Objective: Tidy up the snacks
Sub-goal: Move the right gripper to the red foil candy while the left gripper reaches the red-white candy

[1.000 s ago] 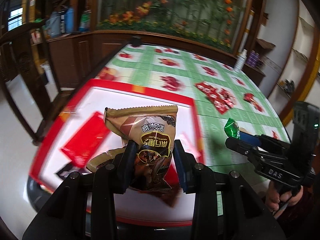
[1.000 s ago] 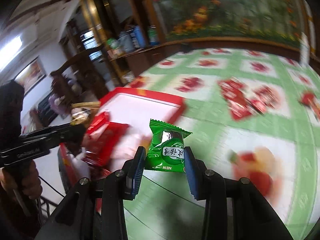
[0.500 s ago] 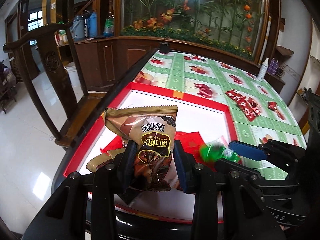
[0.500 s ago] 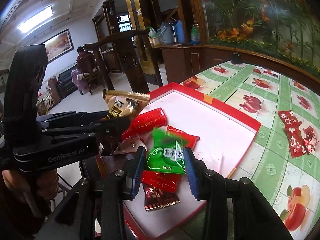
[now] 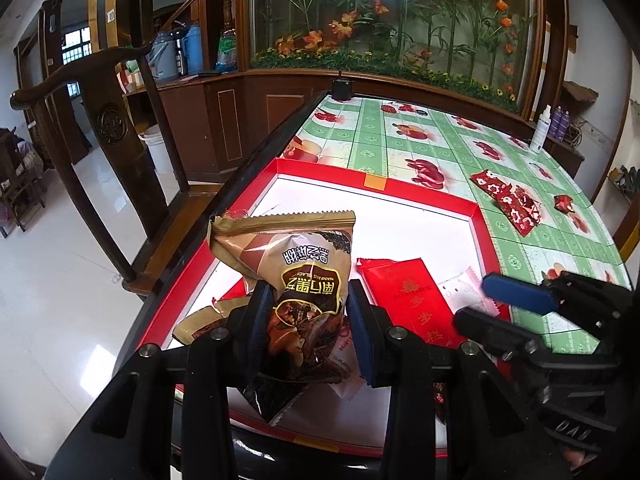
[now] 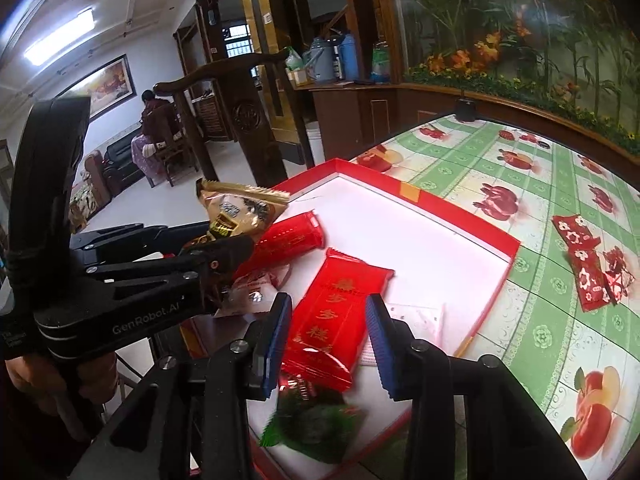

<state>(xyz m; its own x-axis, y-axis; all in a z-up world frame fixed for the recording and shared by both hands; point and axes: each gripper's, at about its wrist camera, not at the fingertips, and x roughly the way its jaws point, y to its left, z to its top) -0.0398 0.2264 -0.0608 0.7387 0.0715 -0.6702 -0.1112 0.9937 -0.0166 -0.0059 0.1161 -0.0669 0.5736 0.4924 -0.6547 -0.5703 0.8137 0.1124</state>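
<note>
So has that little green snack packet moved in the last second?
Yes. The small green snack packet has left the right hand-held gripper, whose jaws now stand open, and lies blurred below them in the red-rimmed tray.

Blurred packet, covered snacks

The green packet is showing only as a motion smear below the right gripper, its print unreadable. The left gripper is covering the brown bag's lower half and the snacks beneath it.

A home: carved wooden chair, sofa, thermoses.
</note>
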